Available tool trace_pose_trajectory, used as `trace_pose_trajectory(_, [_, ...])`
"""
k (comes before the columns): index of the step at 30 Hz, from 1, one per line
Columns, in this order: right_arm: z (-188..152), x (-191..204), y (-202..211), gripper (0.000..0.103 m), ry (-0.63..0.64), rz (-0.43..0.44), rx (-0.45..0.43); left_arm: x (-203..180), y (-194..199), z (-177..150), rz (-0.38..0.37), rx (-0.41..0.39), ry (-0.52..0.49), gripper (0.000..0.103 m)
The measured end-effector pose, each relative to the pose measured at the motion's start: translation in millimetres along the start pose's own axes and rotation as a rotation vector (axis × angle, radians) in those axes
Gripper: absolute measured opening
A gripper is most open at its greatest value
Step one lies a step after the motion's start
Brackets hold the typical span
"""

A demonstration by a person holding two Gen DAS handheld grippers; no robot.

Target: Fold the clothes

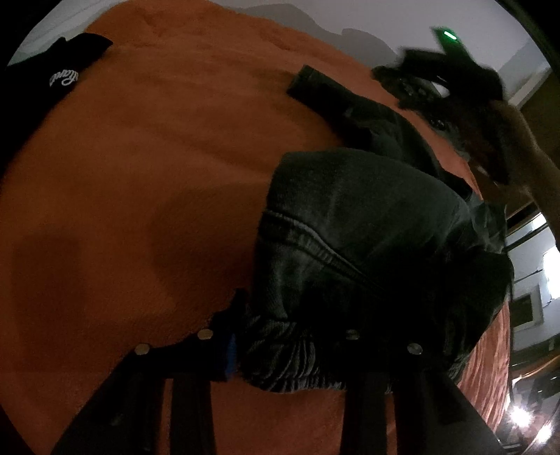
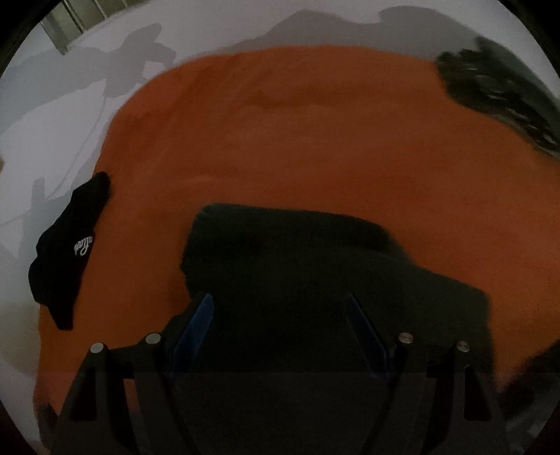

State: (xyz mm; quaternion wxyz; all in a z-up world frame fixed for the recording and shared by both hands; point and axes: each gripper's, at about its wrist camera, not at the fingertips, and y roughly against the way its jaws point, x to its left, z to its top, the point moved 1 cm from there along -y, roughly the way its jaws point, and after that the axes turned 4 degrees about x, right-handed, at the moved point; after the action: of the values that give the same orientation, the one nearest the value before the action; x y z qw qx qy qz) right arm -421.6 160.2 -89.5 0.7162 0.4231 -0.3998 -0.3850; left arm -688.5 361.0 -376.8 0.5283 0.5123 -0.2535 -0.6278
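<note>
Orange blanket (image 2: 297,140) under dark jacket (image 1: 367,227) | white wall (image 2: 245,24) | left fingers (image 1: 231,346) clamp jacket | right fingers (image 2: 199,332) spread

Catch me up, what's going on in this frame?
A person is folding clothes on an orange blanket with two handheld tools. The left tool pinches a bunched edge of a dark denim jacket. The right tool hangs open above the jacket, gripping nothing. A black garment with white script lies aside at the blanket's edge.
</note>
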Motion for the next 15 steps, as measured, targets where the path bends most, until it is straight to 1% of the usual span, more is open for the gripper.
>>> trace_pose_trajectory(2, [16,18,-22,0.078,0.02,0.0,0.031,0,0,0,-0.002,-0.001,0.001,0.034])
trace_pose_trajectory(5, [35,44,-56,0.078,0.029,-0.057,0.103,1,-2,1,-0.009,-0.001,0.006,0.034])
trace_pose_trajectory(7, [40,51,-75,0.078,0.007,-0.088,0.148,2,-3,3,-0.019,0.0,0.014,0.034])
trace_pose_trajectory(8, [42,55,-84,0.075,-0.006,-0.103,0.17,1,-3,4,-0.021,-0.002,0.016,0.034])
trace_pose_trajectory(9, [43,59,-91,0.044,-0.006,-0.123,0.174,2,-2,4,-0.023,-0.004,0.018,0.033])
trace_pose_trajectory(10, [44,62,-96,0.004,0.009,-0.143,0.174,2,-2,4,-0.026,-0.006,0.02,0.032])
trace_pose_trajectory(12, [47,65,-95,0.003,0.027,-0.19,0.147,2,-1,5,-0.018,-0.014,0.022,0.03])
trace_pose_trajectory(13, [49,67,-94,0.003,0.035,-0.215,0.132,2,-1,6,0.001,-0.014,0.019,0.027])
trace_pose_trajectory(15, [59,56,-76,0.003,-0.014,-0.248,0.053,1,-2,8,0.035,-0.013,0.017,0.025])
